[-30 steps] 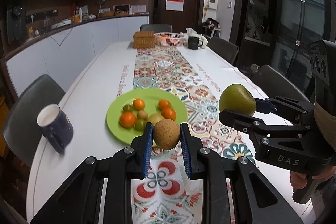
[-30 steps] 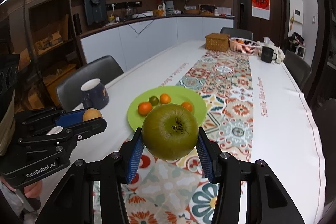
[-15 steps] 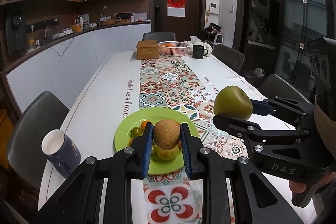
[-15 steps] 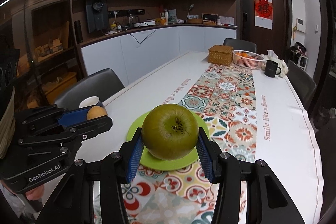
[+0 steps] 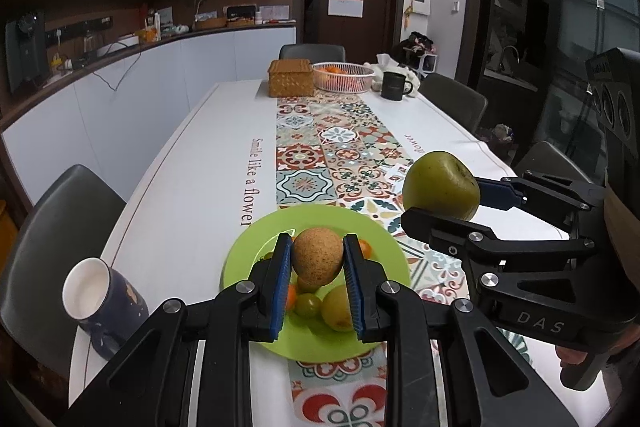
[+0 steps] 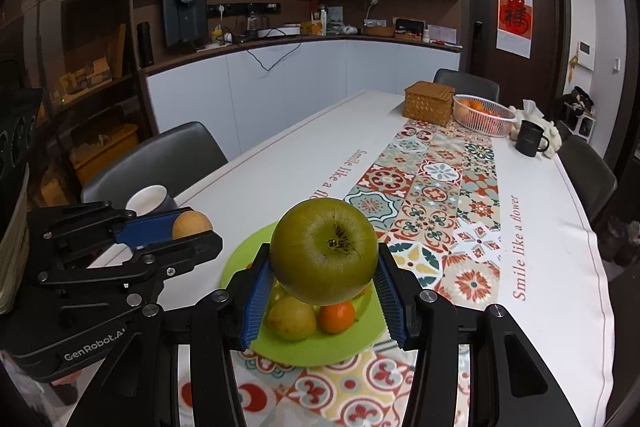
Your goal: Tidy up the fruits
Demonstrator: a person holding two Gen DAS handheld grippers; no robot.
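White-clothed dining table (image 5: 192, 195) with patterned runner forms the work surface. Left gripper (image 5: 317, 267) is clamped on a small round brown fruit (image 5: 318, 261); right gripper (image 6: 322, 277) is clamped on a large green apple (image 6: 324, 251). Both hang above the round green plate (image 5: 256, 247) of small fruits. Carry level toward the white mesh basket (image 5: 343, 77) at 12 o'clock, holding grip pressure constant.

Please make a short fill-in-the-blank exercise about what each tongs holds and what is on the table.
1. The right tongs hold a green ____.
2. The plate under the left tongs is ____ in colour.
3. The white basket at the far end contains ____ fruits.
4. The mug beside that basket is ____.

Missing words: apple; green; orange; black
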